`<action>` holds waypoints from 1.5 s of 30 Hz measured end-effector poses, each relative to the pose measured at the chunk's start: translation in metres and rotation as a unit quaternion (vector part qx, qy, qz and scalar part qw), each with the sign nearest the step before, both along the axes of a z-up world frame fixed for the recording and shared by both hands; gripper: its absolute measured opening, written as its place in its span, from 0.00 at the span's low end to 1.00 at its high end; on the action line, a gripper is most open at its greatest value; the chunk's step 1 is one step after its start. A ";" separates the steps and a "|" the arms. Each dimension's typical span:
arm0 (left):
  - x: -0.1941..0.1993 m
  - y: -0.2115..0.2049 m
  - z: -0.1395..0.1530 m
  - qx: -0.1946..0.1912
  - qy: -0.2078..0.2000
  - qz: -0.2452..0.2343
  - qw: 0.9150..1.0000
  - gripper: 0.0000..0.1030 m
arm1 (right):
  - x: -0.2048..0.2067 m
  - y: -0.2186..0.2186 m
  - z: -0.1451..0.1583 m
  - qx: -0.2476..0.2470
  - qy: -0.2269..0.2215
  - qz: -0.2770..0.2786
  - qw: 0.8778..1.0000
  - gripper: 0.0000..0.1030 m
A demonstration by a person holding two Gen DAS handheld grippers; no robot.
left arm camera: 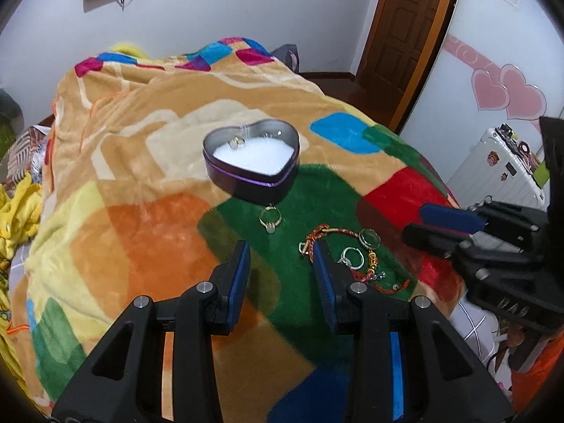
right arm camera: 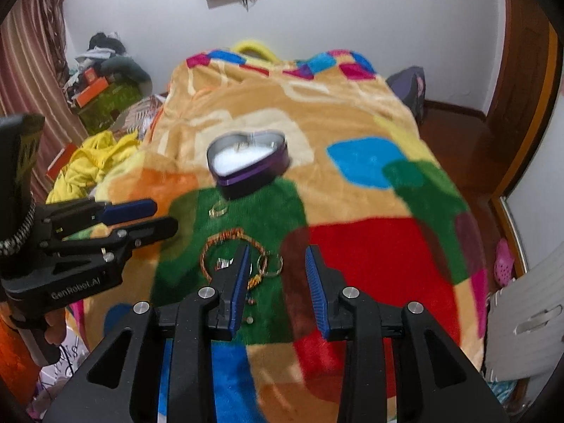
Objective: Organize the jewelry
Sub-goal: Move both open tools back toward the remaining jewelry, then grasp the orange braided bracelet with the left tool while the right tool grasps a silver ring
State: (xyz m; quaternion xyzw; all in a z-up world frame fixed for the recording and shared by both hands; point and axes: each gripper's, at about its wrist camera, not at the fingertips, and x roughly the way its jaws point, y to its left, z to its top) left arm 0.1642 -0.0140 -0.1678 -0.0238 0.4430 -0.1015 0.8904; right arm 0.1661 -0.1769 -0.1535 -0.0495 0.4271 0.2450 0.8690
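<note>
A purple heart-shaped tin [left arm camera: 278, 185] [right arm camera: 261, 172] with white lining stands open on the blanket, one ring [left arm camera: 235, 142] inside it. A gold ring [left arm camera: 270, 219] [right arm camera: 218, 209] lies on the green patch just in front of the tin. Nearer lie a red-and-gold cord bracelet [left arm camera: 356, 257] [right arm camera: 225, 238], a silver ring [left arm camera: 352, 257] and a dark ring [left arm camera: 369, 238]. My left gripper [left arm camera: 282, 246] is open and empty above the green patch, short of the gold ring. My right gripper [right arm camera: 277, 252] is open and empty above the bracelet pile, with a hoop [right arm camera: 269, 264] between its fingers.
A colourful patchwork blanket [left arm camera: 141, 176] [right arm camera: 352, 123] covers the bed. A white suitcase [left arm camera: 500, 165] stands at the right. Yellow clothes [right arm camera: 88, 169] and boxes lie at the left. A wooden door [left arm camera: 409, 28] is at the back right.
</note>
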 end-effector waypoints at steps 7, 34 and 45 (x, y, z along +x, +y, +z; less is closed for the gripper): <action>0.002 -0.005 -0.011 0.002 0.010 -0.003 1.000 0.35 | 0.008 0.002 -0.023 0.000 0.031 0.001 1.000 0.28; 0.028 -0.027 -0.037 -0.005 0.047 -0.028 0.998 0.09 | 0.018 -0.020 -0.017 0.028 0.011 -0.016 0.999 0.19; 0.009 -0.027 -0.002 -0.002 0.000 -0.026 1.000 0.09 | 0.012 -0.023 0.000 0.036 -0.008 -0.023 0.999 0.19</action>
